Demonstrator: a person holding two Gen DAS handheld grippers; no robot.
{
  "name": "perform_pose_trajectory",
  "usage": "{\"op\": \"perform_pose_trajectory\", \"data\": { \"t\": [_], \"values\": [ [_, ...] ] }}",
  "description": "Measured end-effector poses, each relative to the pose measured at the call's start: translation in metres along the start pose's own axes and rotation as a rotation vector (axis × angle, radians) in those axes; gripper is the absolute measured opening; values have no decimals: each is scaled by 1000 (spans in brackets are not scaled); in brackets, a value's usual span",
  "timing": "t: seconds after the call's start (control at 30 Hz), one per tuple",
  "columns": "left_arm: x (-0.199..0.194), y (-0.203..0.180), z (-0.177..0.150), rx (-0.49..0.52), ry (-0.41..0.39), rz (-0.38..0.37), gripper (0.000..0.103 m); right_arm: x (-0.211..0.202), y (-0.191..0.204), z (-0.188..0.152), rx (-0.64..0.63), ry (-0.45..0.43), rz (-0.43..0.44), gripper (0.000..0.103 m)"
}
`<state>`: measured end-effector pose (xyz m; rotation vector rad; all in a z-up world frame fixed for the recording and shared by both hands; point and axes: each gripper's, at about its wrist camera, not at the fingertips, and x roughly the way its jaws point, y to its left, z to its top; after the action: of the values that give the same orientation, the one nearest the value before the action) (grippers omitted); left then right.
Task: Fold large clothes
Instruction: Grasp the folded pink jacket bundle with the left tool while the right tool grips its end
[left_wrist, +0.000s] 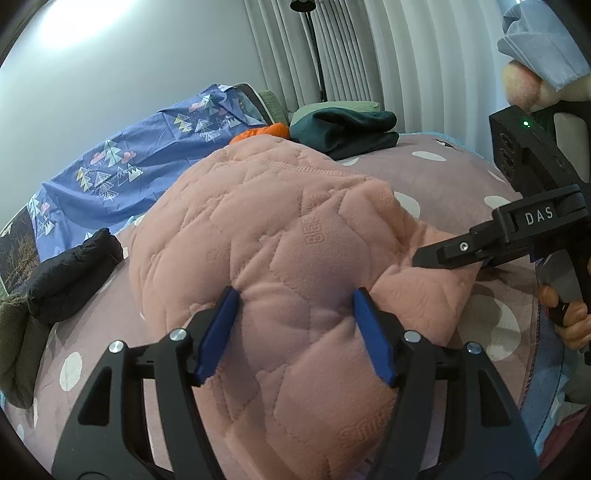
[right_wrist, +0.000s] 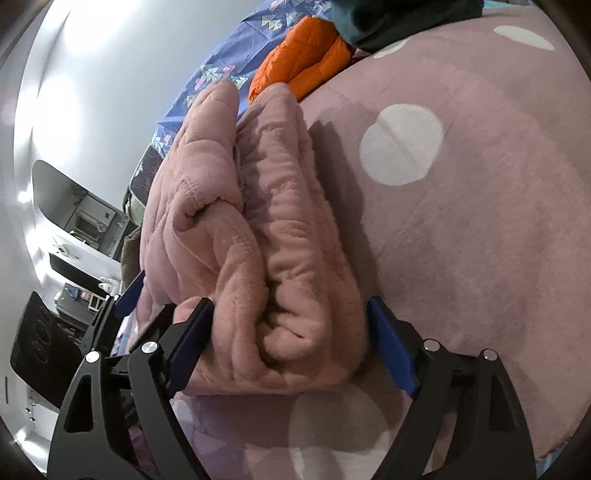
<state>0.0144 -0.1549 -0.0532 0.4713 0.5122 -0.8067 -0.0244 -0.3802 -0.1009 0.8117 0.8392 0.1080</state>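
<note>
Presently: pink quilted garment (left_wrist: 295, 236), soft and bulky, best taken at folded edges; left gripper (left_wrist: 295, 332) and right gripper (right_wrist: 291, 347) are spread around it

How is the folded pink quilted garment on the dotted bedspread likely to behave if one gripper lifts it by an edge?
The pink quilted garment looks thick and fleecy, so it would probably sag rather than hold shape. Its loose stacked layers suggest the fold may fall open. Its bulk between the open right gripper pads hints at soft, compressible padding, likely light.

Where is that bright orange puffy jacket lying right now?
The orange puffy jacket lies at the far end of the polka-dot mauve bedspread, wedged between the blue tree-print sheet and the folded dark green garment, just beyond the pink quilted fleece.
</note>
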Motion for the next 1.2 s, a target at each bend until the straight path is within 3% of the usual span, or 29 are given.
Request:
{"op": "perform_pose_trajectory", "data": {
  "t": [0.17,0.3,0.5,0.7,0.77,0.87,0.9,0.93,1.0,1.07,1.2],
  "values": [
    [0,0,0,3,0,0,66,15,6,7,2,5,-22,87],
    [0,1,1,-3,-7,-14,67,12,6,6,-4,1,-28,81],
    [0,3,1,-16,-12,-26,67,5,5,1,-4,1,-37,81],
    [-3,15,0,-72,-24,-75,68,17,5,8,-6,1,-30,86],
    [-4,20,0,-95,-29,-98,68,16,7,7,-16,-12,-40,83],
    [-9,26,0,-129,-44,-132,70,12,8,1,-36,-41,-59,70],
    [-14,31,1,-158,-54,-147,71,10,9,0,-42,-49,-61,68],
    [-18,36,3,-189,-62,-158,77,11,9,0,-44,-53,-63,67],
    [-27,54,5,-305,-87,-160,99,12,10,-2,-53,-57,-72,67],
    [-33,78,3,-428,-125,-169,99,13,12,-3,-63,-61,-82,67],
    [-16,124,0,-593,-87,-171,99,15,10,-5,-76,-64,-81,68]
  ]
}}
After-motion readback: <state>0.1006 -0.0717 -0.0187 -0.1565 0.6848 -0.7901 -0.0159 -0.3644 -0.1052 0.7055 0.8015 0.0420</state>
